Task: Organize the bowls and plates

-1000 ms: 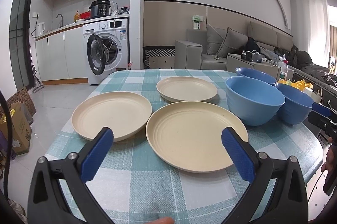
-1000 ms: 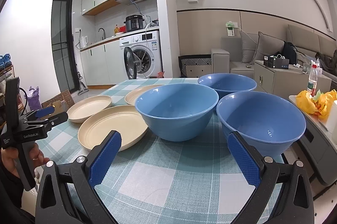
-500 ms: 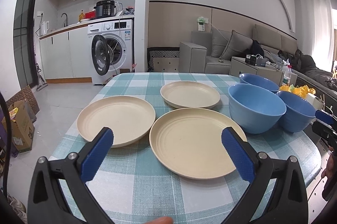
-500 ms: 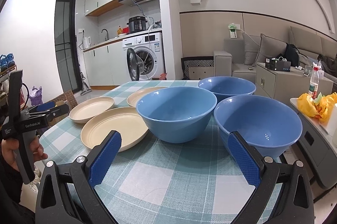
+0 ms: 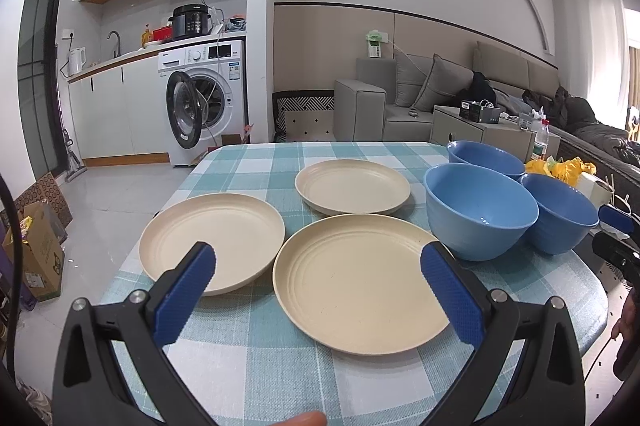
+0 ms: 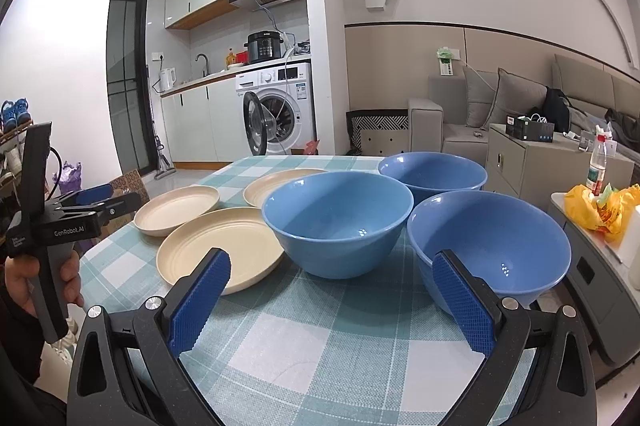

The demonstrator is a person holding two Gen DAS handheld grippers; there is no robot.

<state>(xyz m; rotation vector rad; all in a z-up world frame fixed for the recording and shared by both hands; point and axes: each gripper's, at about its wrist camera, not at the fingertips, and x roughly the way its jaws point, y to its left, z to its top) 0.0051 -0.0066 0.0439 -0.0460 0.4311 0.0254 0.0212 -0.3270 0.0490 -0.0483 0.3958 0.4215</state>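
Three cream plates lie apart on the checked tablecloth: a near one [image 5: 360, 278], a left one [image 5: 212, 238] and a far one [image 5: 352, 185]. Three blue bowls stand to their right: a middle one [image 5: 480, 214], a near-right one [image 5: 560, 218] and a far one [image 5: 484, 153]. My left gripper [image 5: 316, 286] is open and empty, held above the near plate's front edge. My right gripper [image 6: 332, 290] is open and empty, in front of the middle bowl [image 6: 340, 222] and the near-right bowl [image 6: 488, 242]. The left gripper [image 6: 92, 201] also shows in the right wrist view.
The table [image 5: 260, 366] with its teal checked cloth ends close on the left and right. A yellow bag [image 6: 600, 209] and a bottle [image 6: 598, 165] sit on a side unit to the right. A washing machine [image 5: 200, 105] with an open door stands behind.
Both grippers have drawn back and risen a little, so the plates and bowls look slightly farther away. Nothing on the table has moved.
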